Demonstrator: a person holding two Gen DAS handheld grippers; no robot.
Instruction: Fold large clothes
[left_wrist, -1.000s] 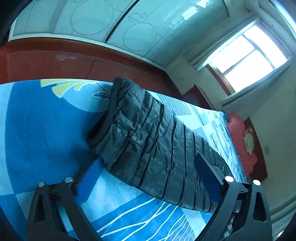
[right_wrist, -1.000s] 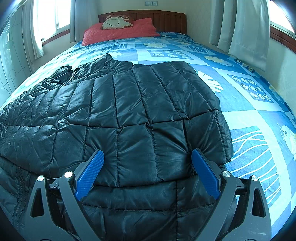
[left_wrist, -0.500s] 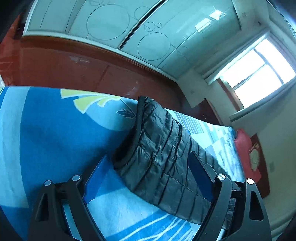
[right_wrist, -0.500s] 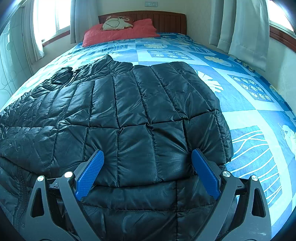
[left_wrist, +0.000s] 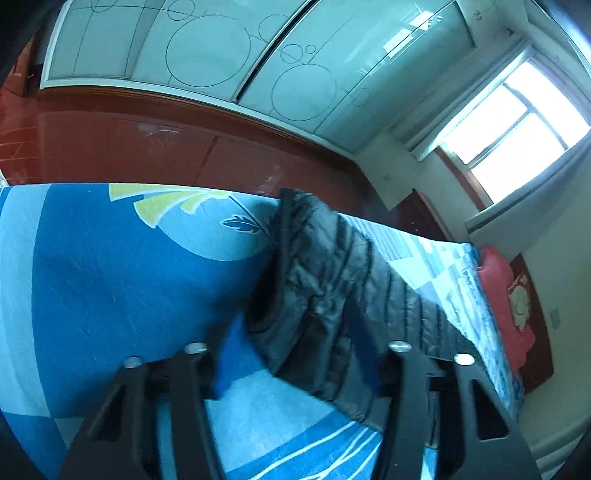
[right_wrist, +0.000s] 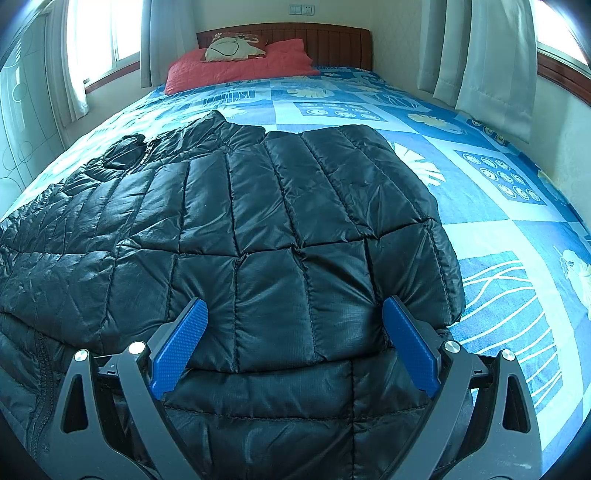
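Observation:
A black quilted puffer jacket (right_wrist: 258, 221) lies spread on the blue patterned bed (right_wrist: 498, 229). Its right side is folded over the body. My right gripper (right_wrist: 291, 332) is open just above the jacket's near folded edge, one blue pad on each side of a padded panel. In the left wrist view the jacket's sleeve end (left_wrist: 325, 295) lies on the bedspread (left_wrist: 110, 280). My left gripper (left_wrist: 291, 332) straddles that sleeve end with its jaws narrowed around it; the view is blurred and contact is unclear.
A red pillow (right_wrist: 240, 62) and wooden headboard (right_wrist: 332, 40) are at the far end. Curtains (right_wrist: 480, 55) hang on the right wall. A wardrobe with frosted doors (left_wrist: 221, 55) and red-brown floor (left_wrist: 147, 147) lie beyond the bed's left edge.
My left gripper has moved in along the sleeve end and its jaws have narrowed around it. The right gripper and the jacket body have hardly moved.

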